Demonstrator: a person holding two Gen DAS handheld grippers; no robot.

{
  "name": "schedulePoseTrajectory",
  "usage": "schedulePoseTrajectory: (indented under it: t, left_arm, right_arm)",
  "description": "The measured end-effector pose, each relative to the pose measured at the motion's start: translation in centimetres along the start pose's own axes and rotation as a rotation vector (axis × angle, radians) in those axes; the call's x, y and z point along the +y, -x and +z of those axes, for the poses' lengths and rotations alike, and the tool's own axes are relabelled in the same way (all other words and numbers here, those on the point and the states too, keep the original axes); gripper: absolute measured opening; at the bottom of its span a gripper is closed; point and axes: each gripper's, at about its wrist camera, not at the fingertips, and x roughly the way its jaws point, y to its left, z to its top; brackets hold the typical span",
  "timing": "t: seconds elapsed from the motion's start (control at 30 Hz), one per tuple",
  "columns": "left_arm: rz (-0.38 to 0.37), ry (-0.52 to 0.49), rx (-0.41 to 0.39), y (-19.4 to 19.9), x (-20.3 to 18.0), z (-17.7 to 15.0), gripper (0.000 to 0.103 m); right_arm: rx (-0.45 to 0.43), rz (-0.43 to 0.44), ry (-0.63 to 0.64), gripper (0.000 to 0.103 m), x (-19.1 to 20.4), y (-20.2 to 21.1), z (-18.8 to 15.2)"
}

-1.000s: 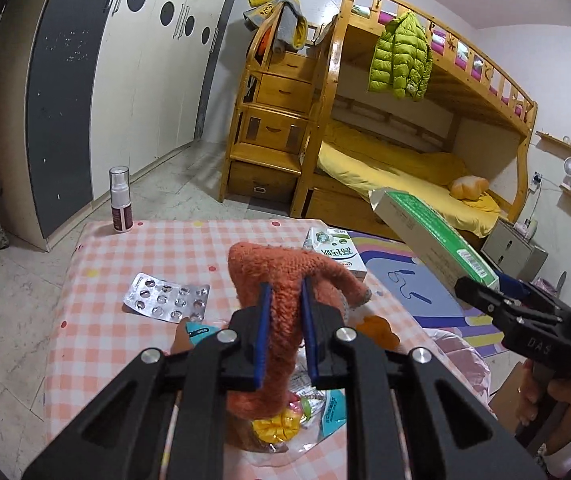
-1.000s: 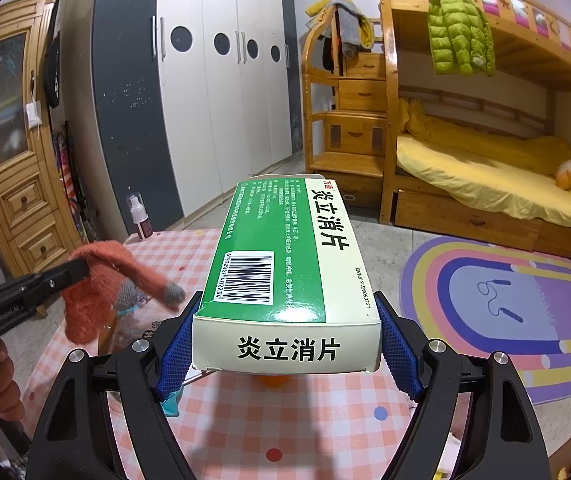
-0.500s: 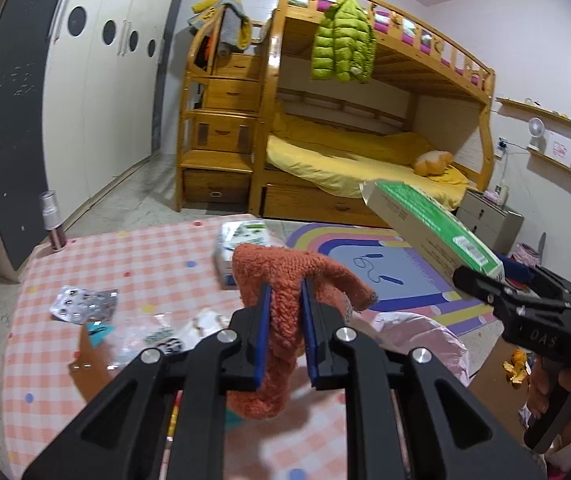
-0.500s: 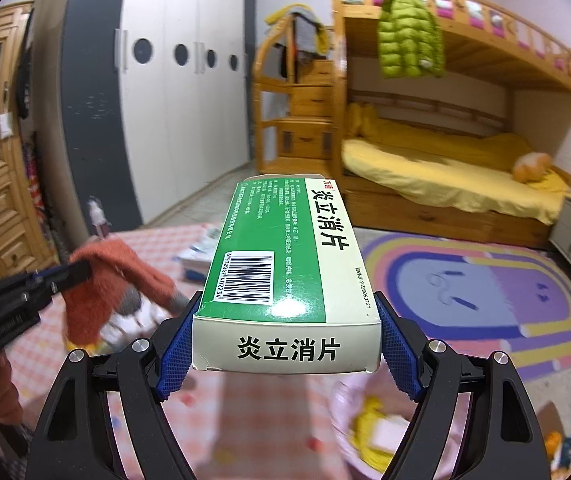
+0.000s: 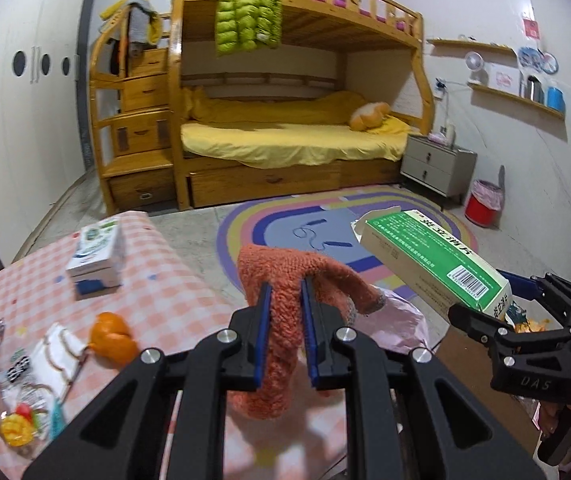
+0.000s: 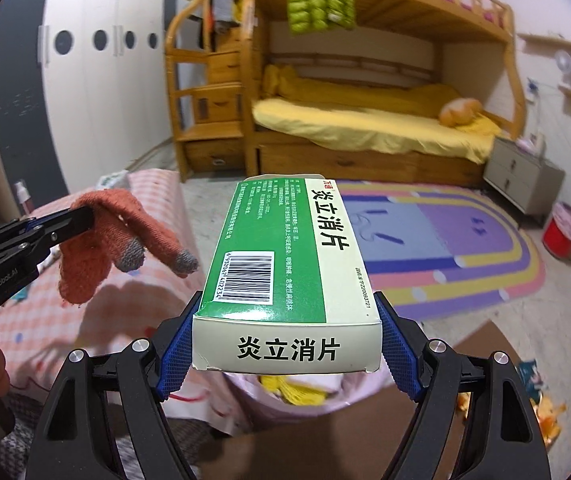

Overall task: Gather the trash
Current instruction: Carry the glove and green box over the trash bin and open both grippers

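Covering the table (image 5: 173, 280) is a pink checked cloth carrying a small milk carton (image 5: 95, 256), an orange peel (image 5: 111, 338) and loose wrappers (image 5: 29, 376). Beside the table edge, below both tools, sits a pink-lined trash bin (image 6: 285, 394). Right gripper (image 6: 287, 340) clamps a green medicine box (image 6: 285, 264) across its width, above the bin. Left gripper (image 5: 285, 332) pinches an orange glove (image 5: 281, 312), fingers nearly closed, glove hanging just beside the box.
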Motion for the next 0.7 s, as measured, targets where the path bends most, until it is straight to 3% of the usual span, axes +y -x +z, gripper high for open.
schedulePoseTrajectory:
  t: [0.4,0.43,0.47,0.53,0.7]
  left_arm:
    - [-0.06,-0.015,0.067,-6.4,-3.0,1.5,0.017]
    - [-0.063,-0.011,0.073,-6.7,-3.0,1.6,0.028]
    - [-0.061,-0.006,0.071,-6.7,-3.0,1.5,0.051]
    - [-0.06,0.014,0.048,-6.3,-2.6,1.6,0.071]
    - [-0.039,0.04,0.024,-4.6,-1.3,2.0,0.071]
  right_arm:
    - [0.093,-0.048,-0.056,0.084,-4.1,-5.2,-1.2]
    - [0.096,-0.047,-0.057,0.086,-4.1,-5.6,-1.3]
    - [0.099,-0.052,-0.059,0.088,-4.1,-5.9,-1.4]
    - [0.109,-0.058,-0.063,0.088,-4.1,-6.2,-1.6]
    - [0.1,-0.06,-0.085,0.088,-4.2,-5.2,-1.8]
